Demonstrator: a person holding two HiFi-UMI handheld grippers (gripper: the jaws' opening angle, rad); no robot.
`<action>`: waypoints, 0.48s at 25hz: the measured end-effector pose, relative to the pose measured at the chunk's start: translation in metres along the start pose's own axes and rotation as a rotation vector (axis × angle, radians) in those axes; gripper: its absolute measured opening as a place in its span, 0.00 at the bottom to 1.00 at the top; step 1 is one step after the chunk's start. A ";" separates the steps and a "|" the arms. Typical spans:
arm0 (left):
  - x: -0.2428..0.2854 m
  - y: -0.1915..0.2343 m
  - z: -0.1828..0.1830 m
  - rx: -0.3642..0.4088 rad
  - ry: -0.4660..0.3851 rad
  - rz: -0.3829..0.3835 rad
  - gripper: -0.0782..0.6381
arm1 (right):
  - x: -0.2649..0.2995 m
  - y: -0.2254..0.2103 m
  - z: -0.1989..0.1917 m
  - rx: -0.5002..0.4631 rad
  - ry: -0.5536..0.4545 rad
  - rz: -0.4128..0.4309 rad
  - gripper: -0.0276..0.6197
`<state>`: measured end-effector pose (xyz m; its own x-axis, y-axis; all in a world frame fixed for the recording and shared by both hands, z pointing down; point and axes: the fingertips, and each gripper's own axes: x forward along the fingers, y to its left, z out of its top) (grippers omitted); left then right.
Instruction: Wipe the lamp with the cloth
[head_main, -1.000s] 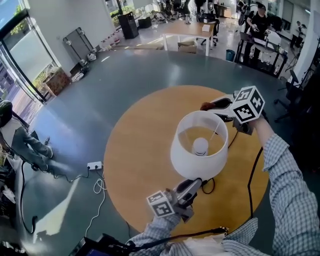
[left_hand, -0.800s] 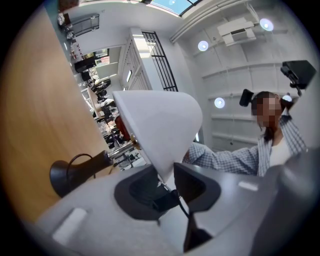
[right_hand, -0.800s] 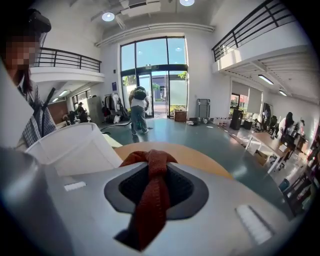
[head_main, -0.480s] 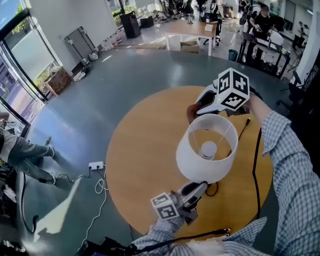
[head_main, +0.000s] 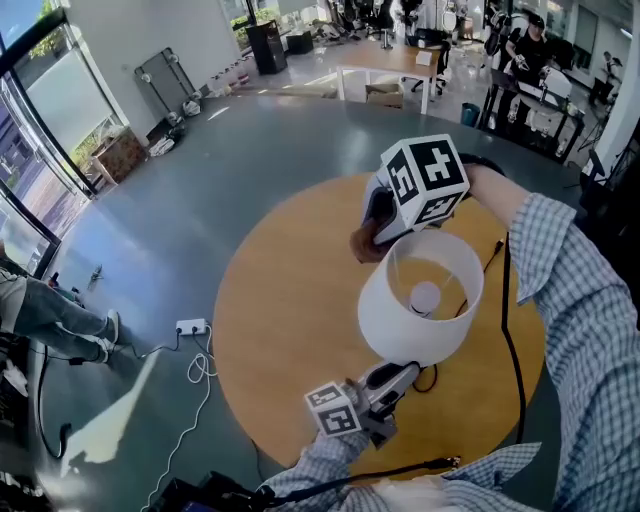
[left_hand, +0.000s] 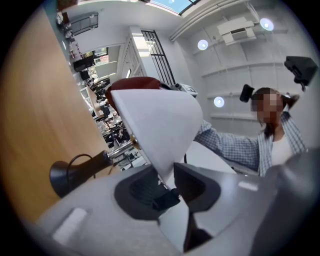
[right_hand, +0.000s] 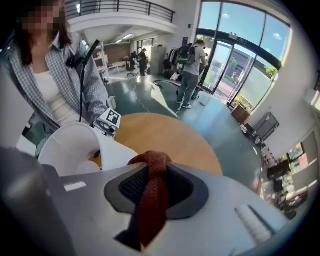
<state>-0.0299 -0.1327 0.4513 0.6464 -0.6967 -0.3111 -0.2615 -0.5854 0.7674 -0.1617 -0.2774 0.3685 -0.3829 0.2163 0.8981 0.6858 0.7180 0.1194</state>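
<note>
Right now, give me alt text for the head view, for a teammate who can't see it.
A white lampshade stands over a round wooden table, seen from above with its bulb showing. The right gripper holds a reddish-brown cloth at the shade's far upper rim, while the left gripper pinches its near lower rim.

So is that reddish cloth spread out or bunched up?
Bunched up: the cloth is a narrow, twisted wad pinched between the jaws of the right gripper, not spread flat.
</note>
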 end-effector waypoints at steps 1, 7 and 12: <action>0.000 0.000 0.000 -0.002 -0.001 0.001 0.25 | 0.000 0.001 0.003 -0.044 0.032 -0.003 0.18; 0.003 0.000 -0.001 -0.010 -0.002 0.007 0.25 | -0.007 0.018 0.027 -0.212 0.131 0.002 0.18; 0.000 0.007 -0.001 -0.018 0.003 0.019 0.25 | -0.006 0.044 0.060 -0.301 0.127 0.002 0.18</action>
<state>-0.0305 -0.1363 0.4572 0.6434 -0.7063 -0.2951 -0.2609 -0.5648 0.7829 -0.1666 -0.2071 0.3430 -0.3145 0.1198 0.9417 0.8456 0.4861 0.2206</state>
